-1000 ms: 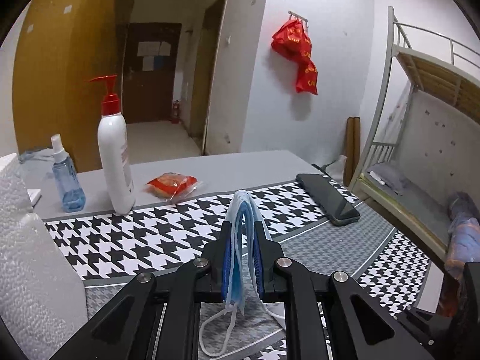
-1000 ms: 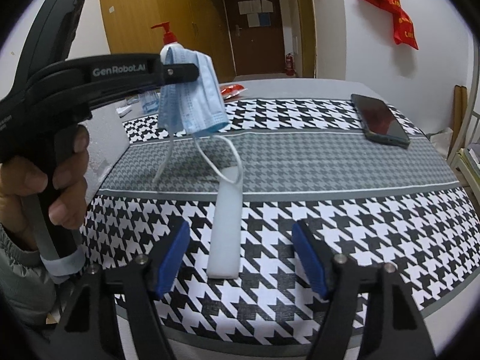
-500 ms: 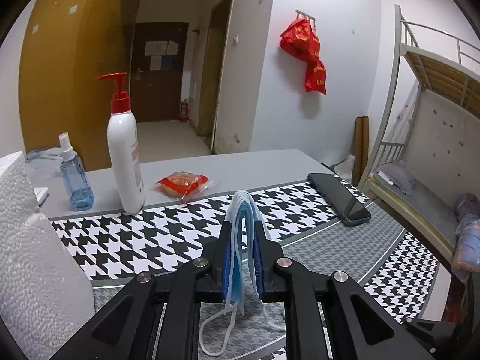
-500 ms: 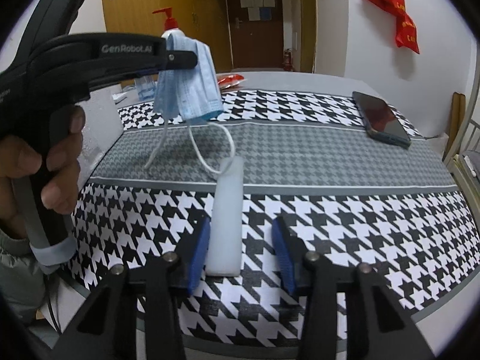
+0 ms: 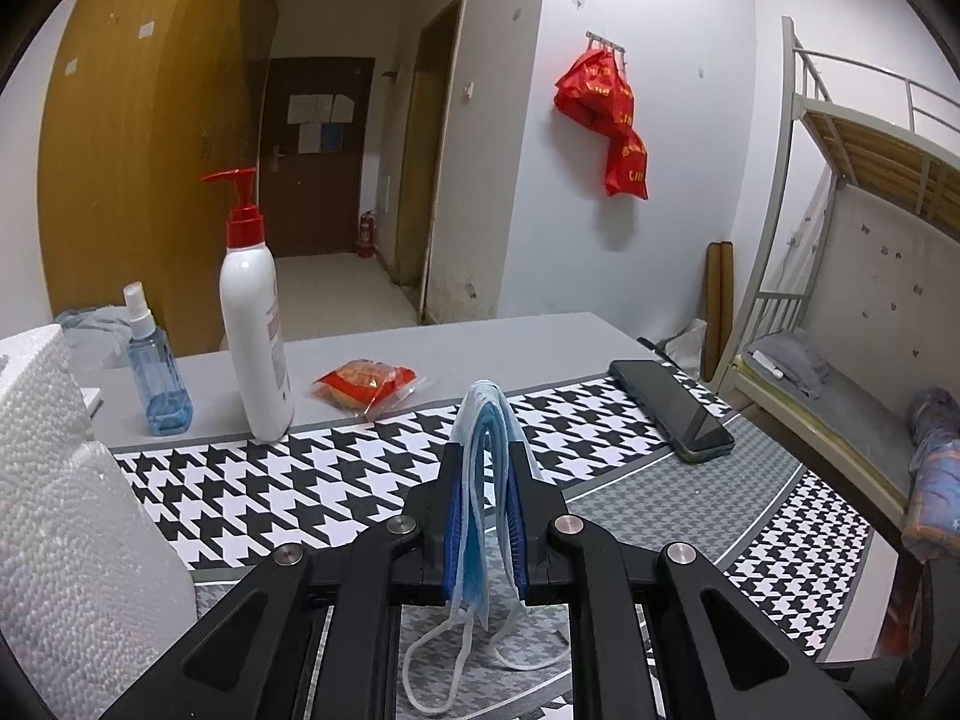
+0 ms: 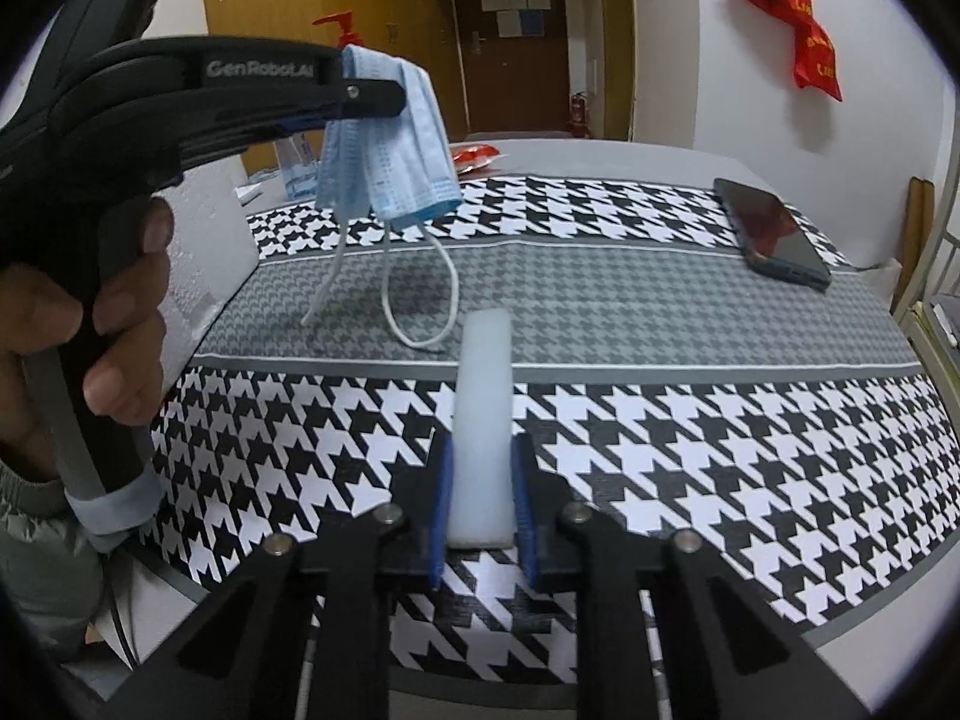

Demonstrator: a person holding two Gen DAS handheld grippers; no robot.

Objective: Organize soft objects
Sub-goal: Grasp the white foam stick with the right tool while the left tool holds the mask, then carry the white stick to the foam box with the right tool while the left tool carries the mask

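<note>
My left gripper (image 5: 485, 462) is shut on a folded blue face mask (image 5: 486, 420) and holds it above the houndstooth cloth, ear loops dangling. It also shows in the right wrist view, where the left gripper (image 6: 384, 99) holds the mask (image 6: 396, 150) at upper left. My right gripper (image 6: 482, 450) is shut on the near end of a long white foam strip (image 6: 483, 384) that lies on the cloth, pointing away from me.
A white polystyrene box (image 5: 66, 516) stands at the left. A pump bottle (image 5: 252, 324), a blue spray bottle (image 5: 153, 372) and a red snack packet (image 5: 366, 384) stand at the back. A black phone (image 6: 774, 234) lies at the right. The table edge is near on the right.
My right gripper has closed from wide open onto the white foam strip. The left gripper with the mask has risen slightly and stayed shut.
</note>
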